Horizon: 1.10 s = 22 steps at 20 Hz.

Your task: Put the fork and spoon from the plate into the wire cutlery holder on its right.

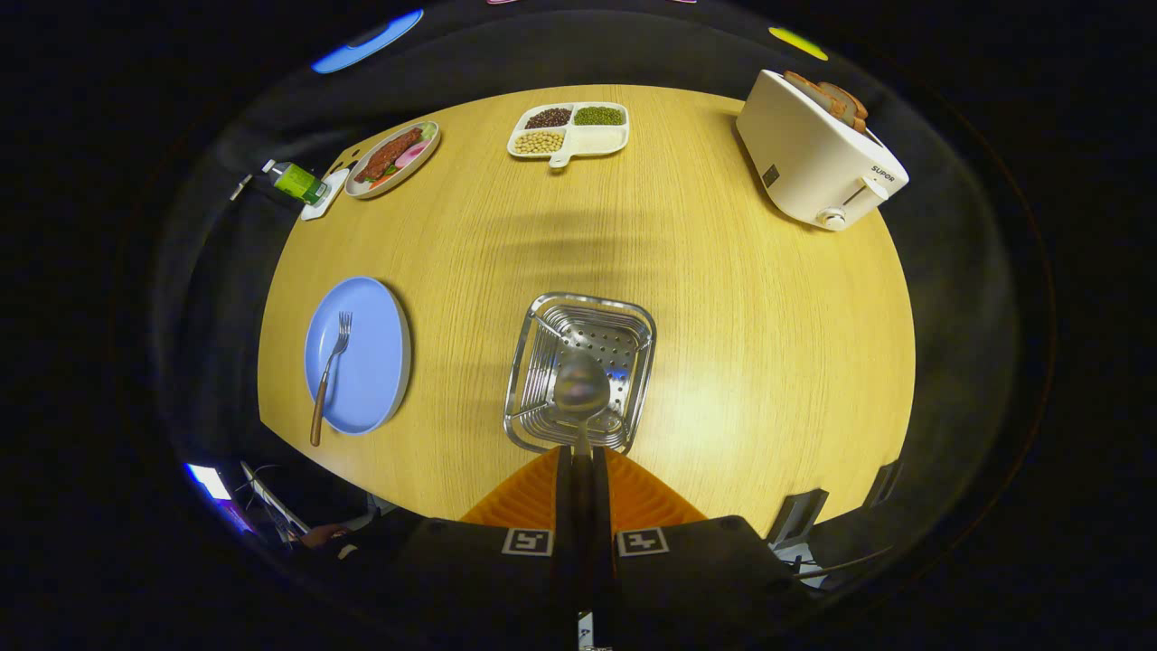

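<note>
My gripper [583, 470] is shut on the spoon's handle, and the spoon's steel bowl [581, 387] hangs just ahead of the fingers, right above the open mouth of the steel cutlery holder [542, 348]. The holder stands on the wooden table, directly beyond my fingers, its perforated bottom showing. To the holder's left lies the blue plate [371, 362]. A fork [331, 362] with a wooden handle rests on the plate, tines pointing away, handle end sticking out over the plate's near rim.
A white toaster [813, 154] with bread slices stands at the far right. A divided white dish [569, 129] of beans sits at the far middle. An oval plate of food [393, 158] and a green bottle [298, 181] lie at the far left.
</note>
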Available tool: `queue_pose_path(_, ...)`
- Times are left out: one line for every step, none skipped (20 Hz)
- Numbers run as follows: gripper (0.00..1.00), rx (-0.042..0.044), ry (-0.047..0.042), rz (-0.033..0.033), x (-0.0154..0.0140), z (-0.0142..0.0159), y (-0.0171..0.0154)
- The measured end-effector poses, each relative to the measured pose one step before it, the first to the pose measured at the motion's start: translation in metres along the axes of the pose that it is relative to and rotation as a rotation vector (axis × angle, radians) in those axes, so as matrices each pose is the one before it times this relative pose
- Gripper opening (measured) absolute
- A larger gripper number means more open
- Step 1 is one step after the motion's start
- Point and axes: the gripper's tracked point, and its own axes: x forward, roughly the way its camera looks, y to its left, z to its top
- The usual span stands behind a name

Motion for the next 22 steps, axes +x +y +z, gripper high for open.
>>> queue_pose_path(0.11, 0.0074, -0.00313, 0.00041, -0.0023, 0.0006, -0.00006)
queue_pose_path(0.11, 0.00588, -0.00024, 0.00108, 0.00001, 0.00012, -0.00043)
queue_pose_path(0.11, 0.00159, -0.00542, 0.00072, -0.0008, 0.00098, -0.00055)
queue_pose_path(0.12, -0.00108, -0.00762, 0.00234, -0.00071, 0.0016, 0.00032)
queue_pose_path(0.13, -0.00314, -0.01582, 0.00248, -0.00089, 0.00283, 0.00084)
queue_pose_path(0.13, -0.00059, -0.01197, 0.00179, -0.00128, 0.00218, 0.00027)
queue_pose_path(0.14, 0.00293, -0.01084, 0.00146, -0.00063, 0.00202, -0.00067)
queue_pose_path(0.15, 0.0029, -0.00958, 0.00261, -0.00188, 0.00327, 0.001)
queue_pose_path(0.16, 0.0022, -0.01026, 0.00158, -0.00066, 0.00103, 0.00035)
queue_pose_path(0.17, 0.0042, -0.00977, 0.00433, -0.00114, 0.00279, 0.00068)
queue_pose_path(0.19, 0.0043, -0.01318, 0.00095, -0.00207, 0.00269, 0.00063)
queue_pose_path(0.23, 0.00851, -0.01851, 0.00389, -0.00291, 0.00436, 0.00214)
queue_pose_path(0.24, 0.00979, -0.02399, 0.00903, -0.00213, 0.00462, 0.00435)
queue_pose_path(0.3, 0.00019, -0.02317, 0.01551, -0.00588, 0.00604, 0.00774)
queue_pose_path(0.3, -0.01127, -0.02667, 0.0172, -0.00458, 0.00535, 0.01001)
queue_pose_path(0.35, -0.02075, -0.02554, 0.01428, -0.00304, 0.00583, 0.01137)
queue_pose_path(0.41, -0.0208, -0.02034, 0.01699, -0.00453, 0.00338, 0.01337)
queue_pose_path(0.49, -0.01626, -0.01481, 0.02011, -0.00332, 0.00358, 0.01581)
queue_pose_path(0.59, -0.01446, -0.01493, 0.02195, -0.00203, 0.00131, 0.01864)
queue_pose_path(0.69, -0.01068, -0.0123, 0.02226, -0.00136, 0.00162, 0.01805)
queue_pose_path(0.71, -0.01001, -0.00816, 0.02619, 0.00195, 0.0001, 0.01911)
queue_pose_path(0.74, -0.00798, -0.00665, 0.0239, 0.00352, -0.00049, 0.01851)
